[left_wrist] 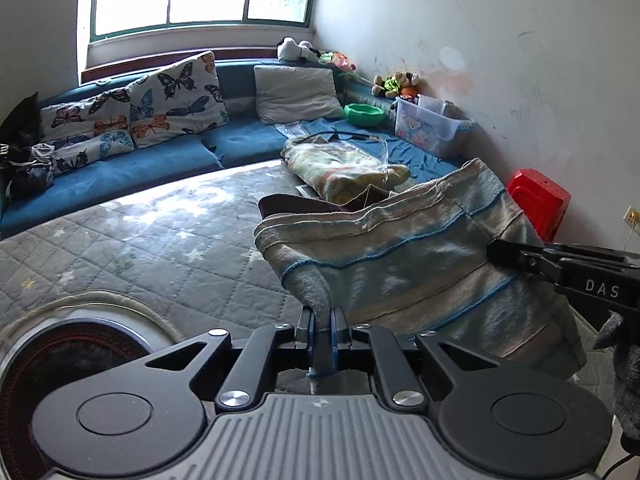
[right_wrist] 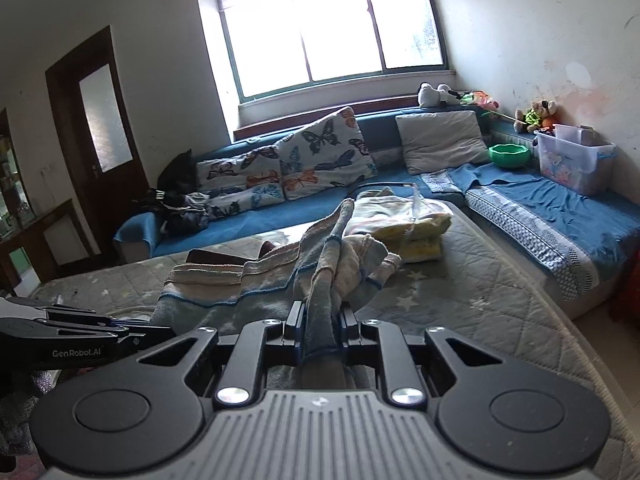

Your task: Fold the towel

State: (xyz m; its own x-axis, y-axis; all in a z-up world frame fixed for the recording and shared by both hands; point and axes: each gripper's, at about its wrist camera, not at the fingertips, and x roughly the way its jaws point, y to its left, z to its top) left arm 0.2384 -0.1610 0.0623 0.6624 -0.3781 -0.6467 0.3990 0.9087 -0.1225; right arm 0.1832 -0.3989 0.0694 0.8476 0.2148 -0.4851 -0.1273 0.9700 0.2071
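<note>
A grey-beige towel with thin blue stripes [left_wrist: 404, 264] hangs lifted above the quilted table cover [left_wrist: 160, 256]. My left gripper [left_wrist: 323, 326] is shut on one of its corners, the cloth pinched between the jaws. My right gripper [right_wrist: 320, 332] is shut on a bunched edge of the same towel [right_wrist: 248, 280], which drapes forward onto the table. In the left wrist view the right gripper [left_wrist: 504, 254] reaches in from the right against the towel. In the right wrist view the left gripper [right_wrist: 132, 326] shows at the lower left, beside the cloth.
A folded yellow-pink blanket in clear plastic [left_wrist: 344, 170] lies on the table behind the towel, with a dark brown cloth [right_wrist: 212, 258] beside it. A blue corner sofa [right_wrist: 560, 208] with butterfly cushions [left_wrist: 176, 98] surrounds the table. A red stool [left_wrist: 540, 204] stands at the right wall.
</note>
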